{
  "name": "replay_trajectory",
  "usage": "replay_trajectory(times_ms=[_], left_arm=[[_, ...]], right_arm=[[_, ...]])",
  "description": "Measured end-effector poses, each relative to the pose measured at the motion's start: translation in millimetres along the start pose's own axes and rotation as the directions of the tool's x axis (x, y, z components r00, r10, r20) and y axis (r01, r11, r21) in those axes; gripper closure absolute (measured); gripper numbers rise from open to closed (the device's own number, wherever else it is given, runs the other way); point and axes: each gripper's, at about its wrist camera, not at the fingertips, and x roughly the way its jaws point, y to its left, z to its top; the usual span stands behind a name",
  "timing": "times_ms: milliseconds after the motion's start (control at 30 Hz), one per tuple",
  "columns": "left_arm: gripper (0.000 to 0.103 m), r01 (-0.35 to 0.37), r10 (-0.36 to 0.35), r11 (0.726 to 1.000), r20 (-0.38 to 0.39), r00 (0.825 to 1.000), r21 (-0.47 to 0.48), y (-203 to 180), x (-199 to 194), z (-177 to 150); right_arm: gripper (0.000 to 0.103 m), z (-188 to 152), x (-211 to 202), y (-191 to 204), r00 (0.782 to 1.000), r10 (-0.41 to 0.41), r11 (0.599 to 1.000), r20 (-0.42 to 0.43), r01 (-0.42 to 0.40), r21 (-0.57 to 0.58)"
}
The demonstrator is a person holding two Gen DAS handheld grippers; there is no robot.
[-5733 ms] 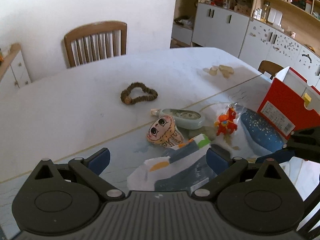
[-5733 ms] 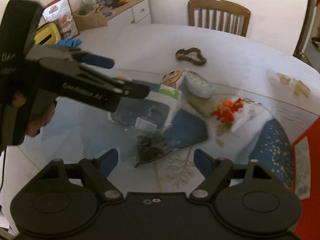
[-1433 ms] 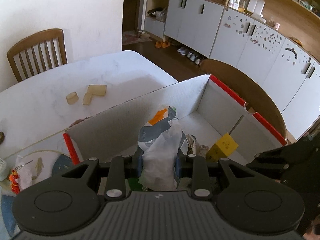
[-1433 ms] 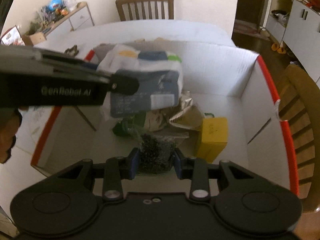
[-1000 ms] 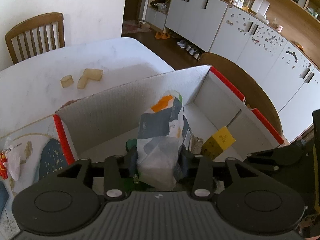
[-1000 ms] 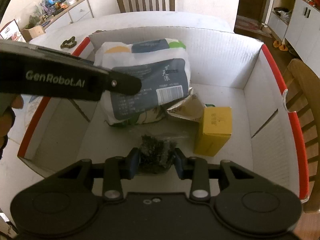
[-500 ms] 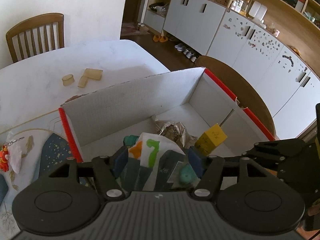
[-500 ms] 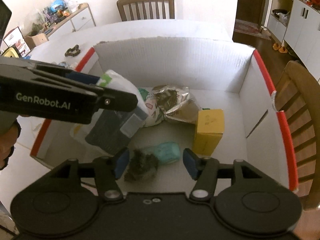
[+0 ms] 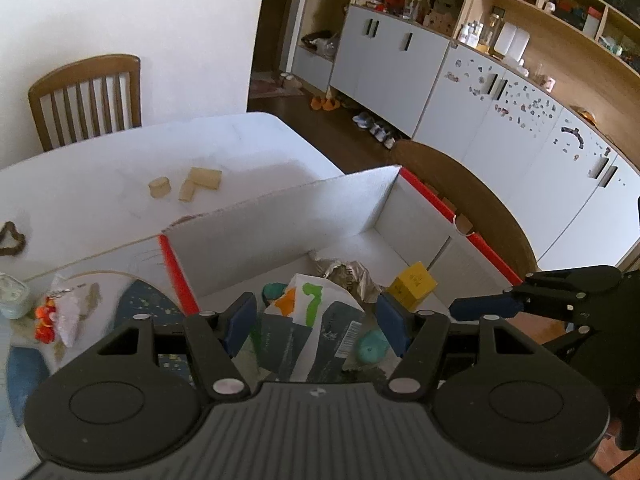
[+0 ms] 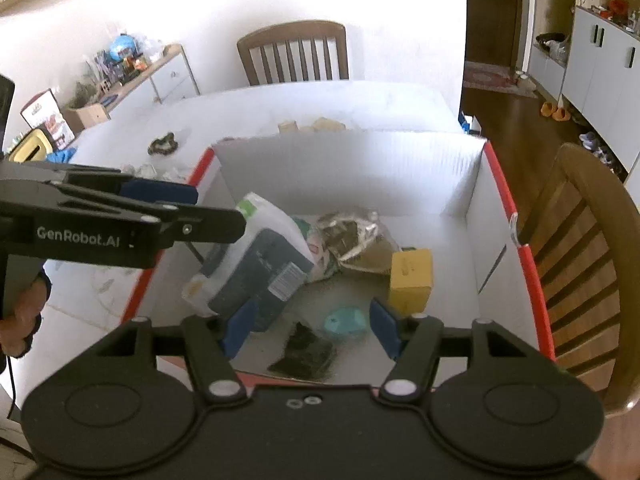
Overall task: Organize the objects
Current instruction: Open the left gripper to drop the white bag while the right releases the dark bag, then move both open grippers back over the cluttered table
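Both grippers hang above the white cardboard box with red edges (image 10: 496, 184), which sits at the end of the pale table (image 9: 100, 184), and neither one holds anything. The left gripper (image 9: 316, 318) has its blue-padded jaws spread wide, and beneath them lies the white and dark blue printed packet with orange and green marks (image 9: 316, 320), leaning against the box's near-left wall. The right gripper (image 10: 310, 326) is spread just as wide, over the small clear bag of dark dried stuff (image 10: 304, 350) that lies flat on the box floor, near the front wall.

Beside these in the box are a yellow cube-shaped carton (image 10: 412, 274), a crumpled silver foil wrapper (image 10: 352, 236) and a small teal rounded thing (image 10: 346, 322).

By my reckoning the drop-off step is done for this pair of items, and the work is only partway through. Out on the table there are loose things to fetch: a brown beaded bracelet (image 9: 12, 236), three pale wooden blocks (image 9: 186, 186), and an orange-red toy figure in a clear wrapper (image 9: 52, 316) on the patterned mat.

The next move calls for lifting both tools clear of the box walls and swinging them back toward the table, jaws kept wide for the next pick. The bracelet lies flat and floppy, so I'd expect it to need a low, careful pinch.
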Motion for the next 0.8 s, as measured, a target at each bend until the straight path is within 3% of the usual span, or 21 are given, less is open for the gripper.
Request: replay_trajectory(times_ms=[400,500,700,800], left_arm=[[0.037,-0.023,0.025,0.999,0.046,0.999,-0.039,34,-45,-4],[0.037,-0.027,0.029,0.999,0.053,0.998,-0.047,47,-56,-6],[0.037,-0.038,0.042,0.998,0.072,0.997,-0.052,75,-79,-14],[0.024,-0.035,0.04,0.998,0.085,0.996,-0.058,89,-89,-17]], right_arm=[[0.036,7,-14,29,0.998,-0.013,0.998,0.069,0.009,0.057],[0.029,9,-15,42,0.996,-0.021,0.998,0.085,0.015,0.067],[0.025,9,-11,72,0.996,-0.023,0.996,0.091,0.015,0.085],[0.023,12,-9,87,0.995,-0.024,0.996,0.097,0.015,0.093]])
